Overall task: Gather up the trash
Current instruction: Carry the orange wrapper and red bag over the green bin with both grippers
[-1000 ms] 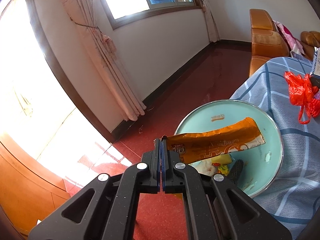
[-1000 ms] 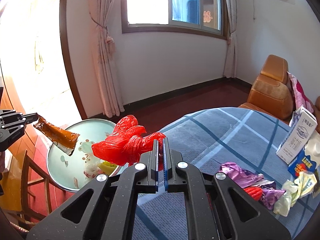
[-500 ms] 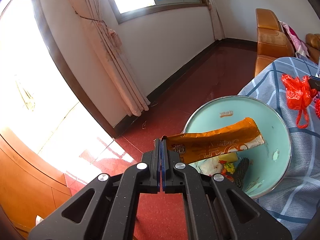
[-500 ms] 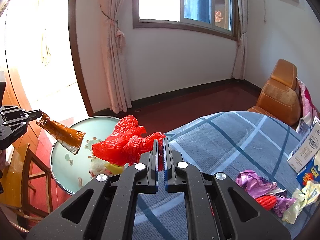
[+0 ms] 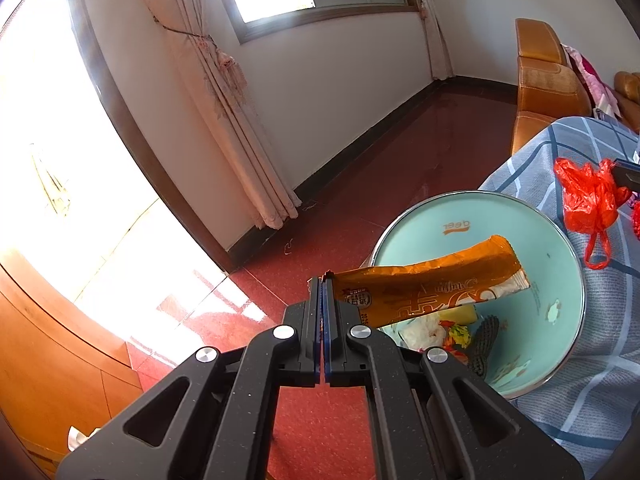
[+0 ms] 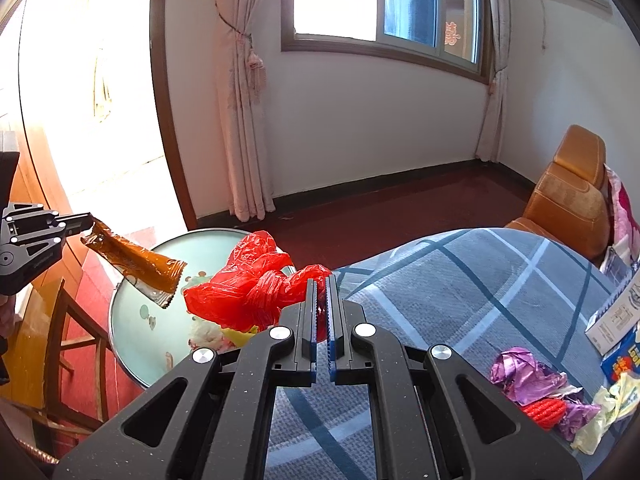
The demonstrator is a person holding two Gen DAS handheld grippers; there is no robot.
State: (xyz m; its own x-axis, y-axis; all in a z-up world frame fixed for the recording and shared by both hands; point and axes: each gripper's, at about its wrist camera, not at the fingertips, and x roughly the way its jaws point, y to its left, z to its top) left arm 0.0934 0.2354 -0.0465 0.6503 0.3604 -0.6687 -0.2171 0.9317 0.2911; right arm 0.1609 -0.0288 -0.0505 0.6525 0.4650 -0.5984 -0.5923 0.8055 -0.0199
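Left gripper [image 5: 322, 280] fingers pinch only the orange snack wrapper [image 5: 428, 286] corner, over the teal basin [image 5: 560, 264]. Right gripper [image 6: 321, 280] fingers clamp the red plastic bag [image 6: 248, 284] near the basin rim. Risk: light wrapper may flutter onto the floor when released.

Inside the pale green basin [image 5: 560, 264], on its far wall, an orange logo shows upside down and reads roughly "deal". The orange wrapper [image 5: 424, 284] carries upside-down white script that I can't make out, plus a round seal and "2025" at its near end. A red character sits on the window pane [image 6: 451, 34].
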